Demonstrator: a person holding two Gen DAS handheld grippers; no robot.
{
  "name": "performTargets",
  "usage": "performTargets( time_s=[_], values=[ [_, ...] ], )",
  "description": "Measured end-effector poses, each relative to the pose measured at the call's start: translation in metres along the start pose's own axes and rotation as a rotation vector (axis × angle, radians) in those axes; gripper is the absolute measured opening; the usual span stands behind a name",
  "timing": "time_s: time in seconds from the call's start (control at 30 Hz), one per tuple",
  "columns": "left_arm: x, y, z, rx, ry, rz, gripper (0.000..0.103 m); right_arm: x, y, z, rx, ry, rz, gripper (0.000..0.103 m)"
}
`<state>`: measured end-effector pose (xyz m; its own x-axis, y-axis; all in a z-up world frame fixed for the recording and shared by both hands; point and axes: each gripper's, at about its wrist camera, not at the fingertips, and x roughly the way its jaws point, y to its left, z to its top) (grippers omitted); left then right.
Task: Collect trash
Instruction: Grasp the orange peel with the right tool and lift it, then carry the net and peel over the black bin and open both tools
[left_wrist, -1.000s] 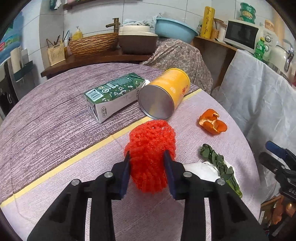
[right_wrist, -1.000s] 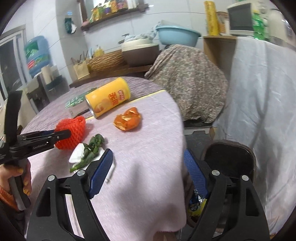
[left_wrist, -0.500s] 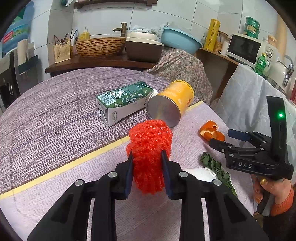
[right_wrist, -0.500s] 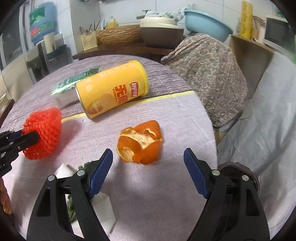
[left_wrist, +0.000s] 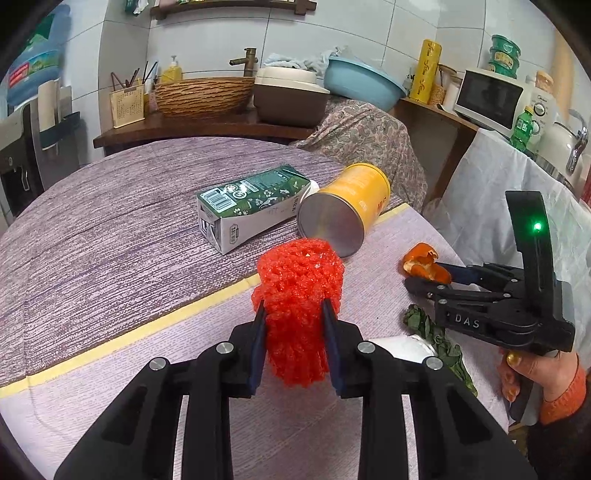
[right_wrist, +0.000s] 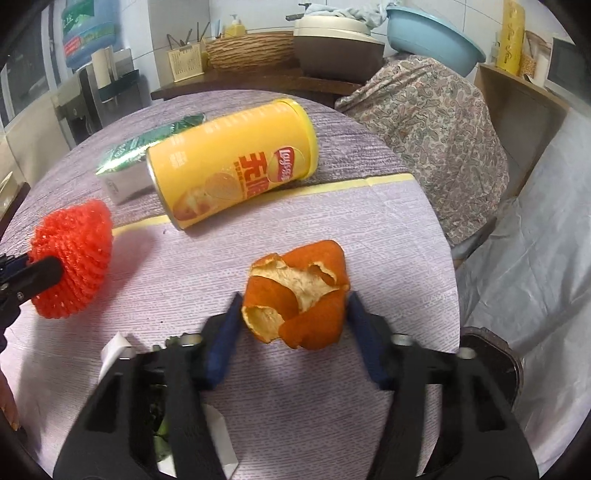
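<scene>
Both grippers angled down, left gripper (left_wrist: 293, 314) pinching red net (left_wrist: 299, 295), right gripper (right_wrist: 295, 306) closing around orange peel (right_wrist: 295, 291)

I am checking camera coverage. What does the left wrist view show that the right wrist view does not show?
Only the left wrist view shows the white microwave, the green bottle, the can's metal bottom and the hand holding the right gripper. Only the right wrist view shows the can's printed side and the right gripper's jaws closing around the orange peel. Both show the red foam net pinched in the left gripper, the yellow chip can, the green carton and the peel.
</scene>
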<state>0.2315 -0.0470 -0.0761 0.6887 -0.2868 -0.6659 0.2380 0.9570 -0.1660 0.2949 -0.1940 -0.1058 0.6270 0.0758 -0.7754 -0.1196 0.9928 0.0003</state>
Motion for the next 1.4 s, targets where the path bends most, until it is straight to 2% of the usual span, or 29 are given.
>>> performTargets(
  time_s=[0.07,0.17,0.43,0.63,0.7,0.8,1.0,1.1,1.2,1.4],
  values=[
    [0.000,0.000,0.000,0.000,-0.002,0.001,0.028,-0.003,0.001,-0.001,-0.008,-0.015,-0.007,0.032],
    [-0.002,0.001,0.000,-0.003,-0.010,0.002,0.028,-0.008,-0.001,-0.004,0.004,-0.032,0.017,0.027],
    [-0.007,0.005,0.003,-0.017,-0.041,0.002,0.028,-0.050,-0.018,-0.024,0.089,-0.137,0.072,0.025],
    [-0.023,-0.008,0.009,-0.007,-0.079,-0.026,0.027,-0.087,-0.040,-0.053,0.168,-0.210,0.068,0.025],
    [-0.032,-0.020,0.012,0.017,-0.096,-0.043,0.027,-0.097,-0.045,-0.064,0.188,-0.225,0.051,0.025],
    [-0.046,-0.048,0.015,0.062,-0.116,-0.106,0.027,-0.111,-0.059,-0.080,0.232,-0.247,0.020,0.025],
    [-0.053,-0.111,0.015,0.164,-0.109,-0.215,0.027,-0.128,-0.082,-0.110,0.294,-0.268,-0.065,0.025],
    [-0.046,-0.143,0.011,0.211,-0.088,-0.261,0.027,-0.135,-0.097,-0.127,0.344,-0.274,-0.084,0.025],
    [-0.029,-0.175,0.006,0.237,-0.025,-0.325,0.027,-0.137,-0.111,-0.143,0.389,-0.269,-0.112,0.025],
    [0.006,-0.227,-0.012,0.306,0.070,-0.353,0.027,-0.133,-0.142,-0.180,0.491,-0.233,-0.163,0.025]
  ],
)
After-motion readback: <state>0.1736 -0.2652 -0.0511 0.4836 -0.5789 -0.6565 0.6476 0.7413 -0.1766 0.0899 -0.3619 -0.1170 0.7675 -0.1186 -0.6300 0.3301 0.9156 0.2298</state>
